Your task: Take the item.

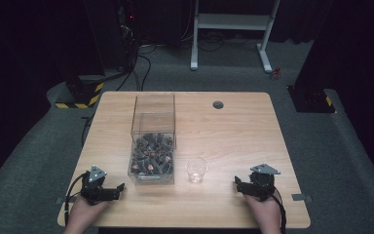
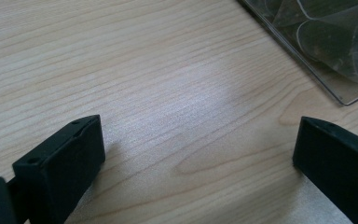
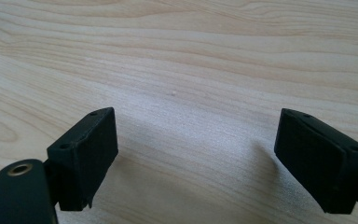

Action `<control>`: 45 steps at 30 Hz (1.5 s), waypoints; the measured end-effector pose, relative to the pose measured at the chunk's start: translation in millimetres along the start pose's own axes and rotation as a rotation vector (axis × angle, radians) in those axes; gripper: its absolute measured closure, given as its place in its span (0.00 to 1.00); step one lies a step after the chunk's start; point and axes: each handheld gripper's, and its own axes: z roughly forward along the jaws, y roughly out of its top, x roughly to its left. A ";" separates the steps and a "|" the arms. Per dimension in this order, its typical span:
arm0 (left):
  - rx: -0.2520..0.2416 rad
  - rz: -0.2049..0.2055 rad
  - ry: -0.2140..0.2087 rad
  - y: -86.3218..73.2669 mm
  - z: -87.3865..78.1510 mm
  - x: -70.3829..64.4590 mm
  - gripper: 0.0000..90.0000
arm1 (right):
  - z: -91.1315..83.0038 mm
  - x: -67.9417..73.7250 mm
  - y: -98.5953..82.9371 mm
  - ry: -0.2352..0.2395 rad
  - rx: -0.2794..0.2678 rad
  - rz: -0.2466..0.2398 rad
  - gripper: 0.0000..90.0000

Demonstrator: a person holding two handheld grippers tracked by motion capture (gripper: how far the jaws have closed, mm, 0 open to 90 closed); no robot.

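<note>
Now both grippers rest on the table (image 1: 233, 122), left gripper (image 1: 118, 187) jaws wide apart near the box (image 1: 152, 146), right gripper (image 1: 237, 184) jaws spread beside the cup (image 1: 196, 169), both empty.

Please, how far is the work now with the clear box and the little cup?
Nothing looks done: the small clear cup stands empty beside the clear box, whose dark pieces all lie inside. Nothing is in hand: the left tongs and right tongs rest open on the table. All handling remains.
</note>
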 end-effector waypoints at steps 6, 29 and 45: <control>0.000 0.001 0.001 0.0 0.0 0.0 0.03 | -2.0 3.4 1.3 0.016 -0.011 -0.009 0.15; 0.000 0.001 0.001 0.0 0.0 0.0 0.03 | -10.3 23.2 6.6 0.093 -0.088 -0.049 0.16; 0.000 0.000 0.000 0.0 0.0 0.0 0.03 | -21.3 34.4 20.4 0.118 -0.150 -0.075 0.17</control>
